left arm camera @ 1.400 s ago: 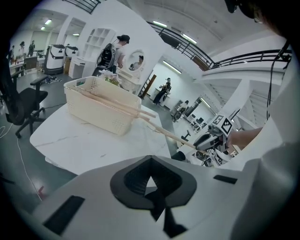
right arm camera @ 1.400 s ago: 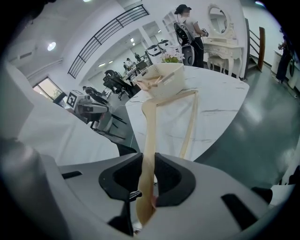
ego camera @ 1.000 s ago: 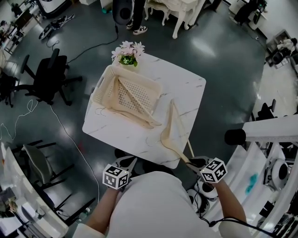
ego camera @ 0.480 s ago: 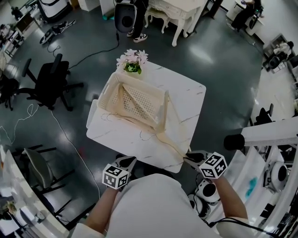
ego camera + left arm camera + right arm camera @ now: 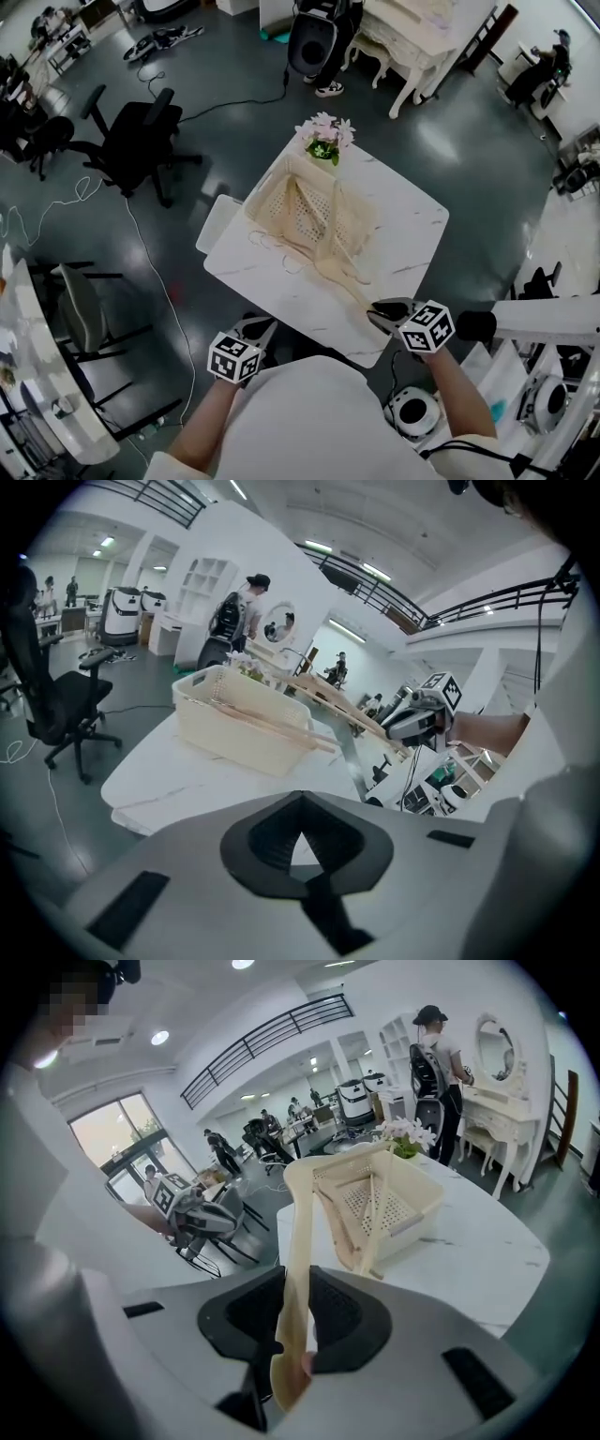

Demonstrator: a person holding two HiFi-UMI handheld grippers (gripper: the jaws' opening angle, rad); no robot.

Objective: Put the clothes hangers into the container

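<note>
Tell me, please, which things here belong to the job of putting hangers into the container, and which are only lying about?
Belongs to the job: basket; hangers lying in it; hanger clamped in the jaws of the right gripper.
Just lying about: flowers; office chair; white dressing table.
</note>
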